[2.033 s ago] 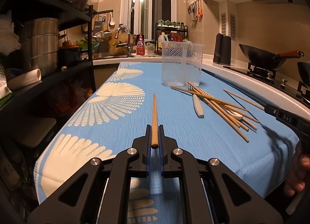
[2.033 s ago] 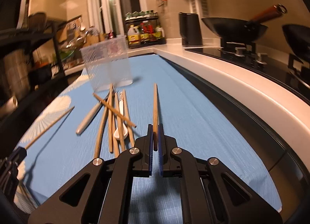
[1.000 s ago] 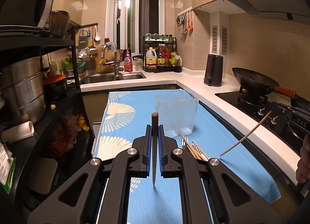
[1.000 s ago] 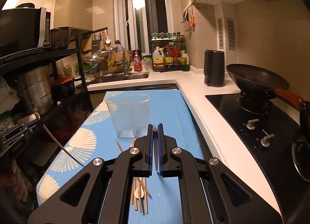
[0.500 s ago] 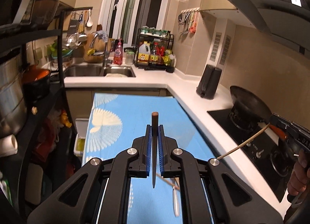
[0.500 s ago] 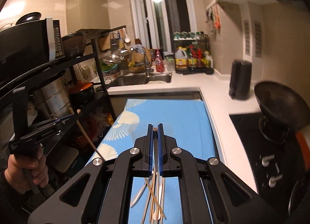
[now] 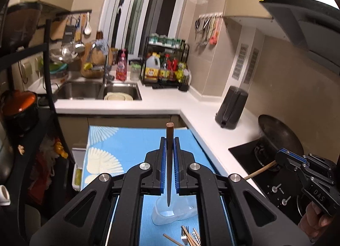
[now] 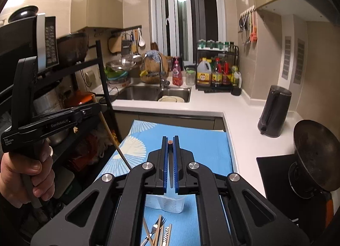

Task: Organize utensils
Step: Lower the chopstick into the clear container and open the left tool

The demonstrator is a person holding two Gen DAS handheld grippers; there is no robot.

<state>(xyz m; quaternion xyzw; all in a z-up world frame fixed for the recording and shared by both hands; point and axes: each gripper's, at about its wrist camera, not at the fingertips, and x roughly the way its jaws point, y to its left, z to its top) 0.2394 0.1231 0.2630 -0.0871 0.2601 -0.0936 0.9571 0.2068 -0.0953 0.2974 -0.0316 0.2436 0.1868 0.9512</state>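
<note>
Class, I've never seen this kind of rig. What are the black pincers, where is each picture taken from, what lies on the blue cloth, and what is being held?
There is no robot: a person holds a two-finger gripper in each hand. Each picture comes from a camera on one gripper, looking along its fingers. The left gripper is shut on a chopstick; the right gripper is shut on another chopstick. Each view also shows the other gripper from the side. Below, on the blue cloth, stand a clear plastic container and a pile of chopsticks and a fork.
</note>
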